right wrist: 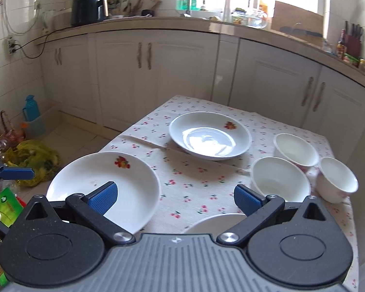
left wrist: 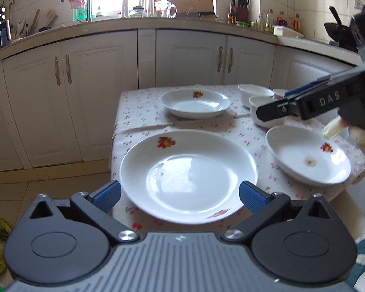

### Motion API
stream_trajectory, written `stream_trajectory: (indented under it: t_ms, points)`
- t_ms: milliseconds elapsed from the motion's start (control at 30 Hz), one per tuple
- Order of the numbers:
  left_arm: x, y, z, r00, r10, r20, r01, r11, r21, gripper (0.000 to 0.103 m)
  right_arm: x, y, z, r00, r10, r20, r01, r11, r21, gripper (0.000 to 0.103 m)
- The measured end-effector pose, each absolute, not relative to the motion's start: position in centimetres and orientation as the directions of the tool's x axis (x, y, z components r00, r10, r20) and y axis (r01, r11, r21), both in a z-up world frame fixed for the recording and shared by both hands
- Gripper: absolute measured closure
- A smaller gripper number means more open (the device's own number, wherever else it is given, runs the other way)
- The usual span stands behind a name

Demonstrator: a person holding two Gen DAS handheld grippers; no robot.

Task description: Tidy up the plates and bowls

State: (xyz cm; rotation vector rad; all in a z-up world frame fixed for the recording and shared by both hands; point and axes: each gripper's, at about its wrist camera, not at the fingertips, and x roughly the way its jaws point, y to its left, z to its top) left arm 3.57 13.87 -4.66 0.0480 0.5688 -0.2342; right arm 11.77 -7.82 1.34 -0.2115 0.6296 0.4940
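Both spread wide: left gripper (left wrist: 180,192) over the near plate (left wrist: 188,177), right gripper (right wrist: 175,196) above the bench (right wrist: 194,177) holding three plates and three bowls (right wrist: 279,180).

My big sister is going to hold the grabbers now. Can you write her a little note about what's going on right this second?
Left hand-held gripper: open, empty, above the near plate.
Right hand-held gripper: open, empty, above the tablecloth.
Plates: three, all apart. Near plate at the table's front left, far plate toward the cabinets, a third plate at the front right.
Bowls: three white bowls clustered on the right side, not nested.
Done: nothing stacked yet.
Left: stack the plates, nest the bowls.
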Motion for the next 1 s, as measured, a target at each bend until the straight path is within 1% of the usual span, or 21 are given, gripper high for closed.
stream_trajectory:
  t_ms: [200, 333, 567, 833, 933, 1000]
  points:
    - [4.2, 15.6, -6.1, 0.752, -0.278, -0.598, 0.313, 0.949, -0.048, 0.001, 13.2, -5.6, 0.2, 0.631, 0.409, -0.659, -0.554, 0.832, -0.014, 0.0]
    - [4.7, 16.4, -6.7, 0.714, -0.32, -0.623, 0.358, 0.931, -0.069, 0.001, 14.3, -4.7, -0.9, 0.578, 0.421, -0.699, -0.572, 0.82, 0.022, 0.0]
    - [5.9, 16.3, -7.6, 0.662, -0.355, -0.661, 0.444, 0.895, -0.036, 0.001, 15.6, -3.5, -2.2, 0.535, 0.403, -0.742, -0.579, 0.815, 0.025, 0.0]
    - [7.4, 16.4, -7.9, 0.633, -0.382, -0.673, 0.502, 0.865, -0.019, 0.001, 17.9, -3.0, -3.3, 0.466, 0.438, -0.768, -0.588, 0.802, 0.101, 0.0]
    - [7.9, 16.5, -7.9, 0.625, -0.398, -0.672, 0.521, 0.853, -0.021, 0.001, 18.7, -2.7, -3.7, 0.436, 0.453, -0.778, -0.594, 0.794, 0.13, 0.004]
    - [8.2, 16.5, -8.0, 0.619, -0.402, -0.674, 0.53, 0.848, -0.019, 0.001, 19.2, -2.6, -4.0, 0.419, 0.457, -0.785, -0.594, 0.791, 0.144, 0.009]
